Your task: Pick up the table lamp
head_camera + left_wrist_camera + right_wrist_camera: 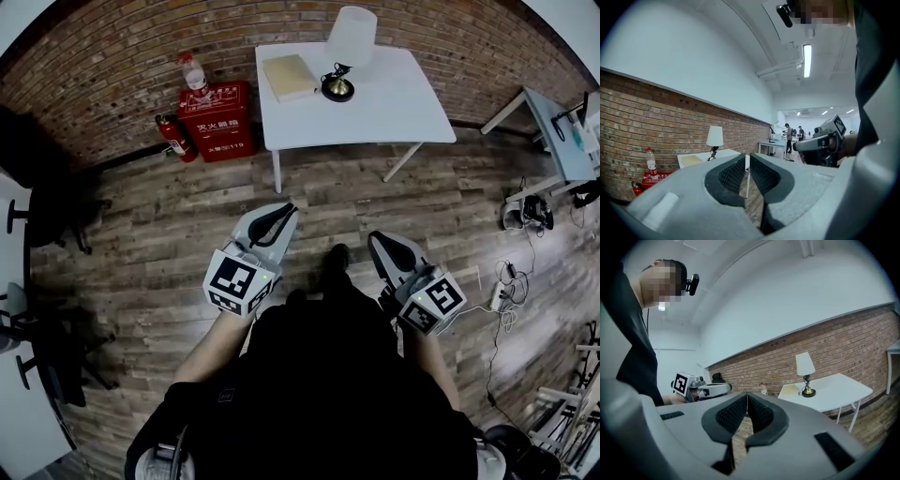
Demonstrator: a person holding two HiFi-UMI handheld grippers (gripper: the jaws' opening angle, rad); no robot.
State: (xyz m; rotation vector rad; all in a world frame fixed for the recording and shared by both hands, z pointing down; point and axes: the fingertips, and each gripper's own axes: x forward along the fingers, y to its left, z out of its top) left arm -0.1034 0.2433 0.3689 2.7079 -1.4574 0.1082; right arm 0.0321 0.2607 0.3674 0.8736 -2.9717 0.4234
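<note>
The table lamp [349, 42], with a white shade and a brass base, stands on a white table [394, 117] against the brick wall, next to a tan book [289, 76]. It also shows far off in the left gripper view as the lamp [715, 137] and in the right gripper view as the lamp [804, 365]. My left gripper [287, 210] and right gripper [376, 238] are held level over the wood floor, well short of the table. The left gripper [747, 155] and the right gripper [747, 394] have their jaws together with nothing between them.
A red fire-equipment box [217, 120] with a bottle [194, 73] on it and an extinguisher [175, 137] sit left of the table. Another desk [553, 131] and floor cables [506, 281] are at the right, dark chairs [47, 220] at the left. People [788, 137] stand far back.
</note>
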